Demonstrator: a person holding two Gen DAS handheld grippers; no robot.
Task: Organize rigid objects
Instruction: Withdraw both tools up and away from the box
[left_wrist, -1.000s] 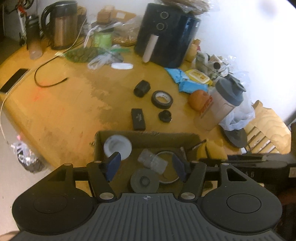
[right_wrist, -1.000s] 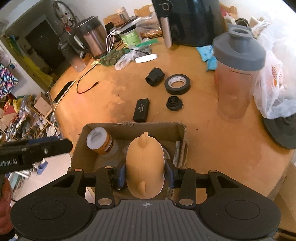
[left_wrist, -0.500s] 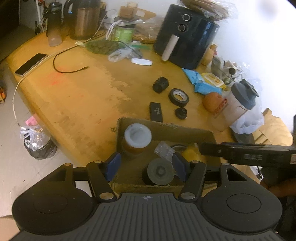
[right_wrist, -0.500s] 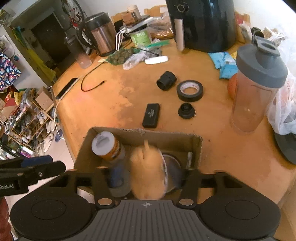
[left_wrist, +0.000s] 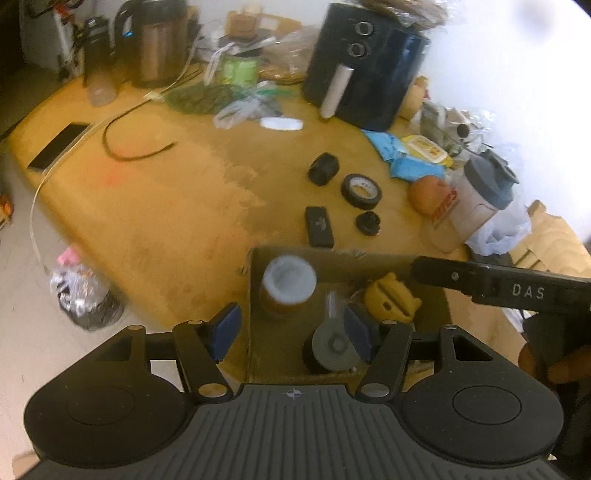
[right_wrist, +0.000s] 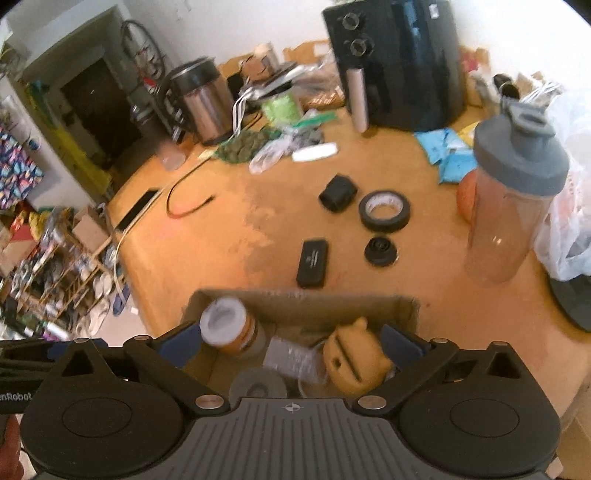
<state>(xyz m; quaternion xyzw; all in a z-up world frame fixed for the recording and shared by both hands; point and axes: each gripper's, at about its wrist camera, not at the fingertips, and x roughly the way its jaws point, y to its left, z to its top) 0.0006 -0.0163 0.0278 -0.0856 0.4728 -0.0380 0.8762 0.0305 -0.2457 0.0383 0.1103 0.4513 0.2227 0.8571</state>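
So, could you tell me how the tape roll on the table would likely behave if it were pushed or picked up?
The tape roll lies flat, so a push would probably slide it rather than roll it. It looks like a stiff ring, likely light. Set on edge, it would probably roll across the table.

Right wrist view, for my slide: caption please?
Opening right tongs above yellow toy in cardboard box.

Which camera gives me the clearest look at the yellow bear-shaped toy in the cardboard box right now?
The right wrist view: the yellow bear toy lies close and large between the right gripper's opening jaws, untouched. In the left wrist view the toy is smaller, beside the right gripper's arm.
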